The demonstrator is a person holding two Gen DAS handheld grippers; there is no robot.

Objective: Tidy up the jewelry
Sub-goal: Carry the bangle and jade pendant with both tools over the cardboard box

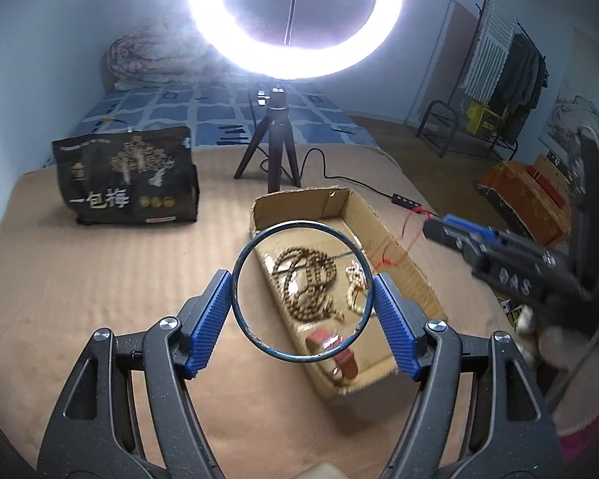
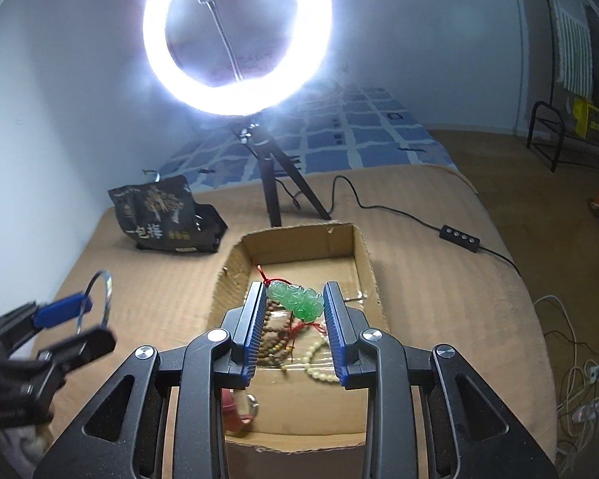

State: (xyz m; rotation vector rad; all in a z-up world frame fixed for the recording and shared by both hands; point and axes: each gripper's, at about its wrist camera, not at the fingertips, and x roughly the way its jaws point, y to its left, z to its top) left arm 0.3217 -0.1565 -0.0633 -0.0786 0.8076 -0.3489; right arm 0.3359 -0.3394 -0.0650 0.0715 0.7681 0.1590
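Note:
My left gripper (image 1: 303, 293) is shut on a thin dark bangle (image 1: 235, 279), held upright above the left edge of the open cardboard box (image 1: 415, 275); both also show in the right wrist view, gripper (image 2: 76, 325) and bangle (image 2: 107, 291). My right gripper (image 2: 295, 299) is shut on a green jade pendant (image 2: 297, 299) with a red cord (image 2: 265, 275), over the box (image 2: 363, 255); it shows in the left wrist view (image 1: 439, 229) too. In the box lie brown prayer beads (image 1: 305, 279), a pale bead bracelet (image 1: 355, 287) and a red strap (image 1: 341, 353).
A ring light on a tripod (image 1: 275, 147) stands behind the box, its cable and control switch (image 2: 459, 237) running right. A black snack bag (image 1: 127, 177) sits at the back left of the tan blanket (image 1: 100, 287). The bed edge and floor cables (image 2: 579, 379) are to the right.

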